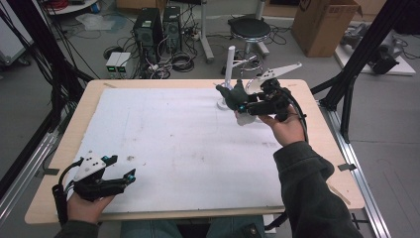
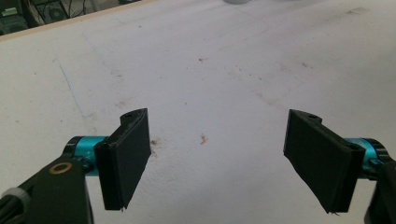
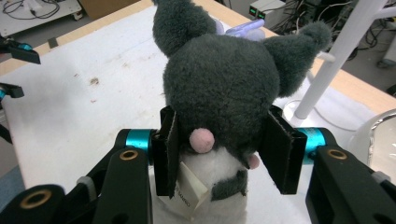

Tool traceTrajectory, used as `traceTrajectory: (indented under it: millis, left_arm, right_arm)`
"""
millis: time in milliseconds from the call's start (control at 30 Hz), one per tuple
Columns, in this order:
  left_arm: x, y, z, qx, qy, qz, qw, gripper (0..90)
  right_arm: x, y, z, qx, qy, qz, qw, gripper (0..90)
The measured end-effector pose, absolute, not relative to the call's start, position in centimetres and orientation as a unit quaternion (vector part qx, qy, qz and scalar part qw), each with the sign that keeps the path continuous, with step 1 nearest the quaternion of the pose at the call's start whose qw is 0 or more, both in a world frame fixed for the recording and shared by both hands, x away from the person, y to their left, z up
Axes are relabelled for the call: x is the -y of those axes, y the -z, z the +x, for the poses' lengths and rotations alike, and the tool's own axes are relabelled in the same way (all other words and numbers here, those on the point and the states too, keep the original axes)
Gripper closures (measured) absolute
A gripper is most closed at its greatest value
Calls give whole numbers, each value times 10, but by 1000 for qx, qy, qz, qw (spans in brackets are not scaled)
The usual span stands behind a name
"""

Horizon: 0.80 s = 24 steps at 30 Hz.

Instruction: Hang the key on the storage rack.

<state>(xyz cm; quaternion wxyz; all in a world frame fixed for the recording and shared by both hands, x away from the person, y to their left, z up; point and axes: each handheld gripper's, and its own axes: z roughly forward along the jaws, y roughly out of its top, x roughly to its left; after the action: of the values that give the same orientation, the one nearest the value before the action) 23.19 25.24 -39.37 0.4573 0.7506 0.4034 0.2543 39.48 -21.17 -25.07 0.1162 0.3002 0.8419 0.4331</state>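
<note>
A dark grey and white plush toy with two ears and a pink tail is clamped between the black jaws of my right gripper, which is shut on it. From above, the plush toy hangs over the far right part of the table, held by the right gripper, beside a white upright stand. My left gripper rests low at the near left of the table, jaws wide apart with nothing between them.
A white mat covers the wooden table. The white stand's base sits just behind the toy. A stool, computer towers and a cardboard box stand on the floor beyond.
</note>
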Motion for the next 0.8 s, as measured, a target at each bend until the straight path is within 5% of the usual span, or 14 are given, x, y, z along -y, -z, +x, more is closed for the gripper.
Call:
traceTrajectory:
  millis: [800]
  left_arm:
    - [-254,394,231,-403,-255,751,457,232]
  right_arm:
    - [218,226,423,-824,-432,333,153,527]
